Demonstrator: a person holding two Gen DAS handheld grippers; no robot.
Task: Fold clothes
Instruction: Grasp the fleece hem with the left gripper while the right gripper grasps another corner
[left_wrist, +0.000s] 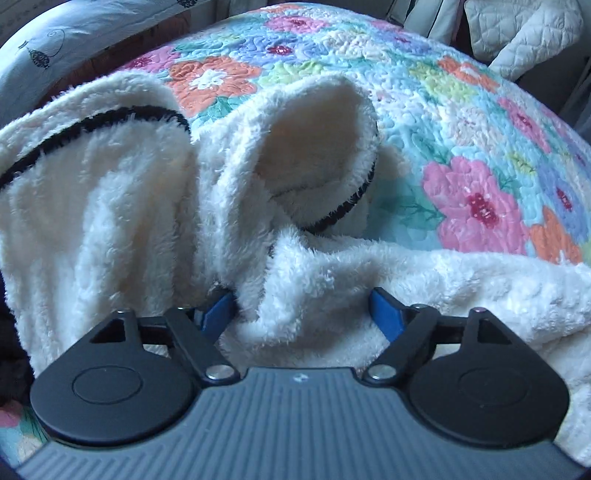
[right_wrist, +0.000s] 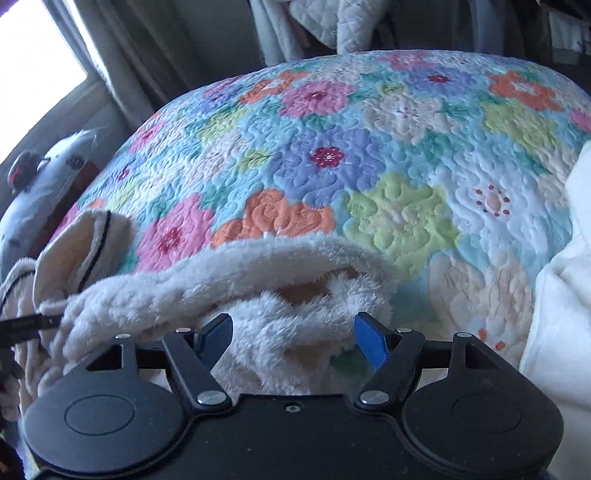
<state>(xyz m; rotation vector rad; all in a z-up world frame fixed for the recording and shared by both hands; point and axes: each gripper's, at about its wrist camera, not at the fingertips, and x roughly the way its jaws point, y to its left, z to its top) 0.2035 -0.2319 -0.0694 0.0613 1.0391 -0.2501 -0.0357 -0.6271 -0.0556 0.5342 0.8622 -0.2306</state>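
Note:
A cream fluffy fleece garment with black trim lies crumpled on the floral quilt. One trimmed opening gapes upward in the left wrist view. My left gripper stands open close over the garment. A loose fold of fleece bulges between its blue fingers, and the pads do not press on it. In the right wrist view the same garment runs along the quilt with a rolled edge. My right gripper is open too, with a tuft of fleece lying slack between its fingers.
A pale pillow lies at the bed's far left. Quilted white bedding is heaped behind the bed. A white cloth lies at the right edge of the right wrist view. A bright window and grey curtain are at the back left.

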